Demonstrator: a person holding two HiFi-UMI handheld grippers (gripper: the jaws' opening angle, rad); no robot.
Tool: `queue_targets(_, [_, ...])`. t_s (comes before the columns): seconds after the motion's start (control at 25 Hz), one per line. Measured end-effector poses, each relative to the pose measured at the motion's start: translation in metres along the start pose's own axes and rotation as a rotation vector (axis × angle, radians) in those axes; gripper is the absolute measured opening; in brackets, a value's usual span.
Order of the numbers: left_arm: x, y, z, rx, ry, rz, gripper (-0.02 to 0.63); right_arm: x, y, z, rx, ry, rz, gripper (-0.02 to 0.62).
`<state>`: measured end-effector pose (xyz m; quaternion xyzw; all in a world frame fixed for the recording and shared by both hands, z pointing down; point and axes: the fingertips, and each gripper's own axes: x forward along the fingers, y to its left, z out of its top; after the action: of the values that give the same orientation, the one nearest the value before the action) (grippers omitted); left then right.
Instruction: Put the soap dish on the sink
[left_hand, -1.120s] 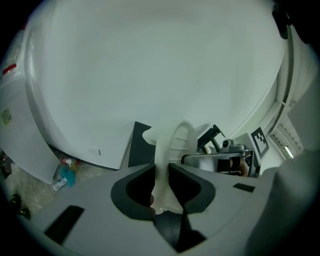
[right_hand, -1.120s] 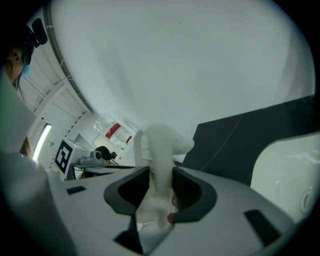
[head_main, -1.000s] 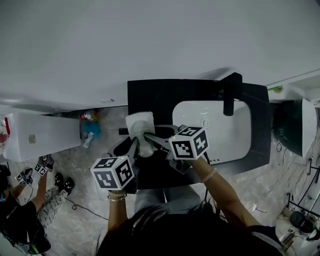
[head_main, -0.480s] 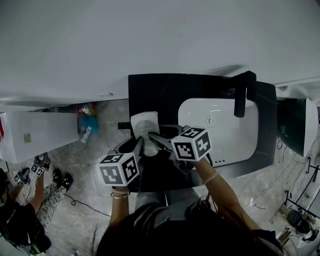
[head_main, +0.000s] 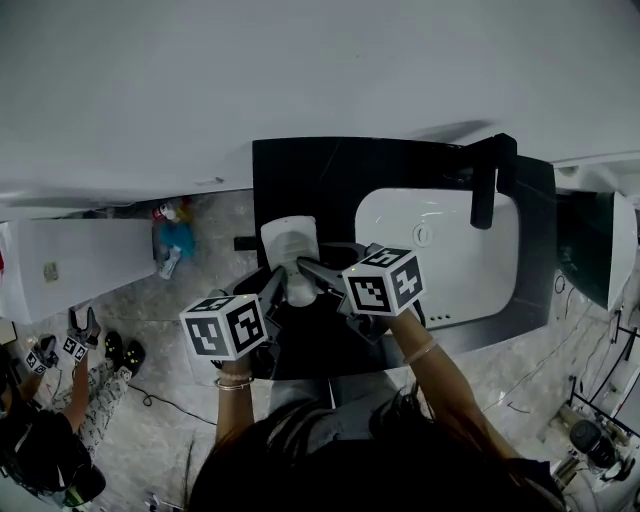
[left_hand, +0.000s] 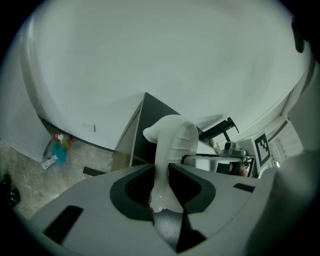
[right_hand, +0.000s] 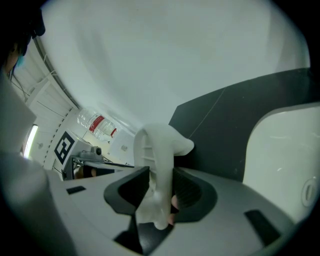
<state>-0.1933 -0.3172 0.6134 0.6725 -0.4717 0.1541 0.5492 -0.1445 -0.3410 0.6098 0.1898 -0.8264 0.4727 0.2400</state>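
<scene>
White soap dish (head_main: 289, 240) is held up on edge between the two grippers, above the dark worktop (head_main: 310, 180), just left of the white sink (head_main: 450, 260). I cannot tell whether it touches the worktop. The left gripper (head_main: 272, 285) comes in from the near-left, its fingers (left_hand: 131, 192) clenched on the dish's lower edge, with the ribbed face of the dish (left_hand: 172, 140) rising out of them. The right gripper (head_main: 310, 270) comes in from the near-right, its fingers (right_hand: 192, 195) likewise clamped on the same edge of the dish (right_hand: 157, 145), so both hold one piece. Seen from the head view, the two marker cubes sit side by side below the dish. A black faucet (head_main: 483, 190) stands at the far rim of the sink, well apart from the dish.
</scene>
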Motion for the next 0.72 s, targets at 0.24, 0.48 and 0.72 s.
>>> queue_targets(0.24, [0.0,0.0,-0.001,-0.034,-0.005,-0.029,0.092,-0.004,-0.002,0.0,-0.005,-0.002,-0.015,0.137])
queue_targets(0.48, [-0.007,0.002,0.0,-0.019,-0.02,-0.015,0.092,-0.018,-0.004,0.005,0.012,-0.035,-0.019,0.166])
queue_targets(0.72, [-0.032,-0.008,0.005,0.003,-0.068,-0.002,0.094,-0.049,0.014,0.018,-0.029,-0.097,-0.048,0.167])
